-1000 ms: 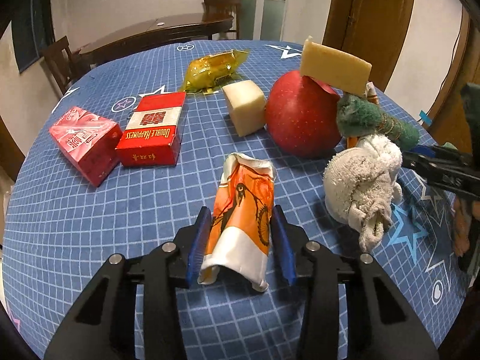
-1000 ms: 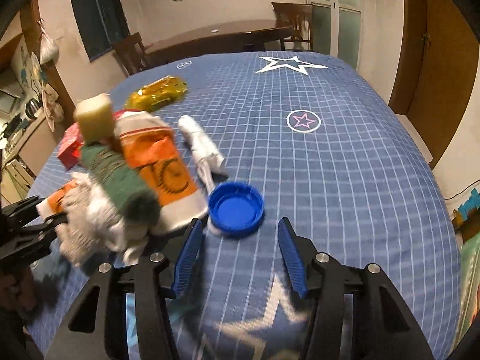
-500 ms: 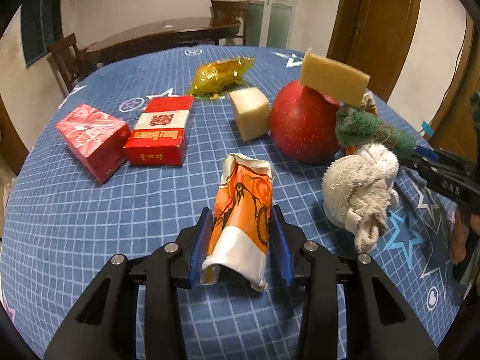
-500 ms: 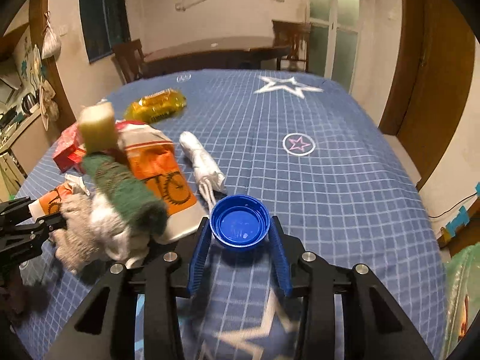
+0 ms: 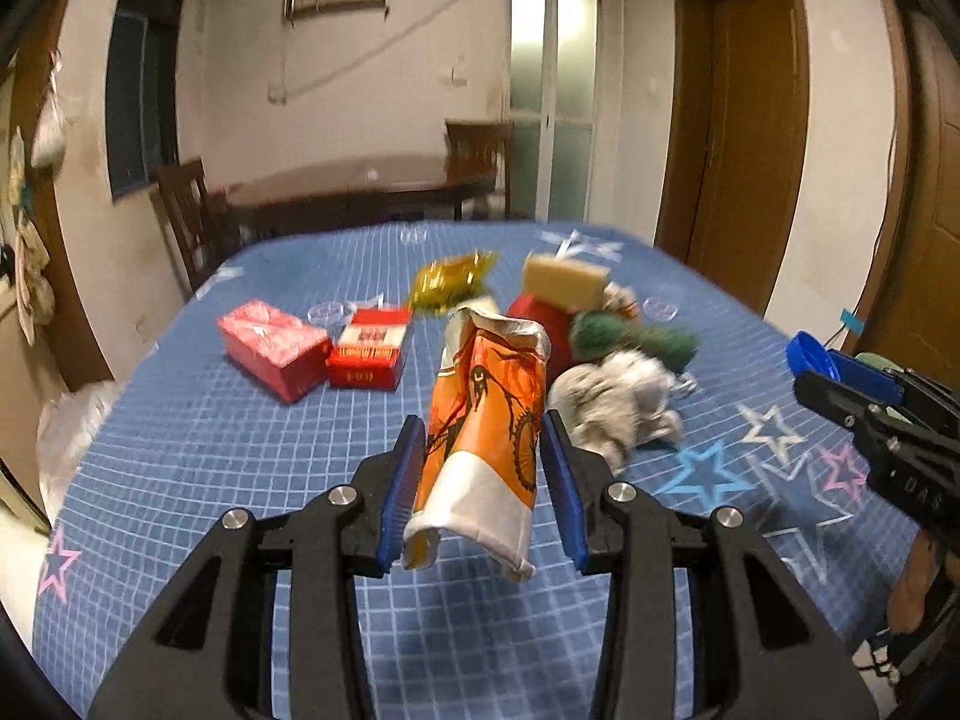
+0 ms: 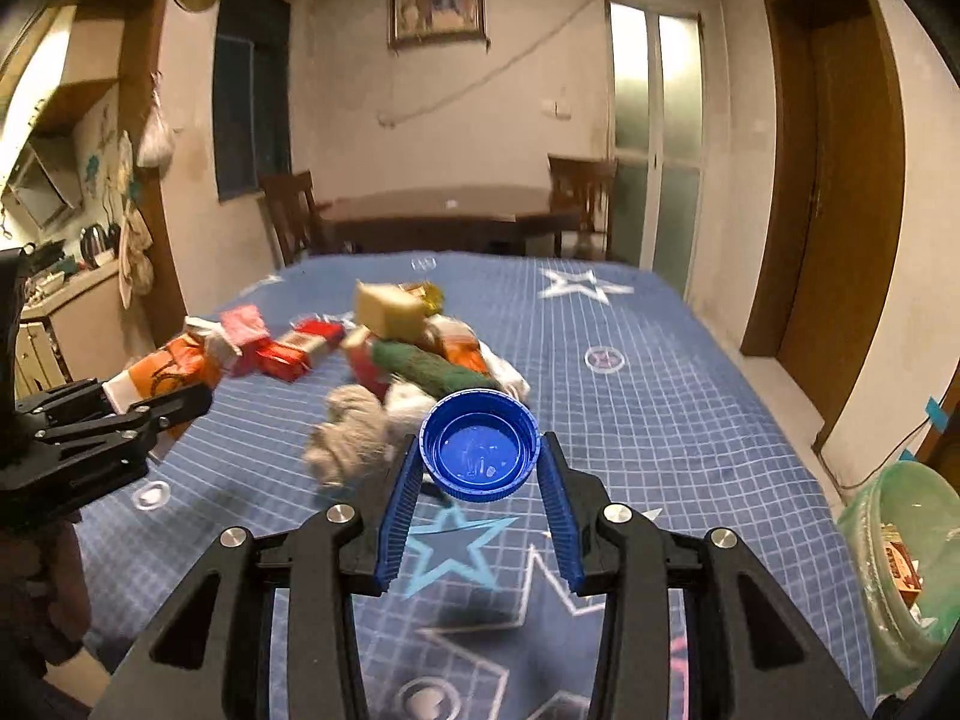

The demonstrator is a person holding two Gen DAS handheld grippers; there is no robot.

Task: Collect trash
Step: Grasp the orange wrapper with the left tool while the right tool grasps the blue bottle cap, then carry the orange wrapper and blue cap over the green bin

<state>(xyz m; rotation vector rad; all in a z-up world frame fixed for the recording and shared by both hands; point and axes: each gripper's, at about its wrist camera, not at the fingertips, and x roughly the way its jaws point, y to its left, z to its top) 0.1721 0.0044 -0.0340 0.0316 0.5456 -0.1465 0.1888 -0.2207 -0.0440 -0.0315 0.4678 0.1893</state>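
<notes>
My left gripper (image 5: 483, 456) is shut on an orange and white wrapper (image 5: 483, 420) and holds it above the blue tablecloth (image 5: 198, 456). My right gripper (image 6: 480, 468) is shut on a blue bottle cap (image 6: 480, 445), lifted off the table. The cap also shows at the right edge of the left wrist view (image 5: 810, 353). The wrapper in the left gripper shows at the left of the right wrist view (image 6: 168, 366). A green trash bin (image 6: 900, 558) with a plastic liner stands on the floor beside the table, lower right.
On the table lie two red boxes (image 5: 273, 345) (image 5: 372, 348), a yellow foil wrapper (image 5: 450, 279), a red apple (image 5: 534, 315) under a yellow sponge (image 5: 564, 282), a green scrubber (image 5: 636, 336) and a white rag (image 5: 618, 402). A dark table and chairs stand behind.
Both grippers have lifted and tilted up from the table, the left carrying the wrapper, the right closed on the blue cap and raising it.
</notes>
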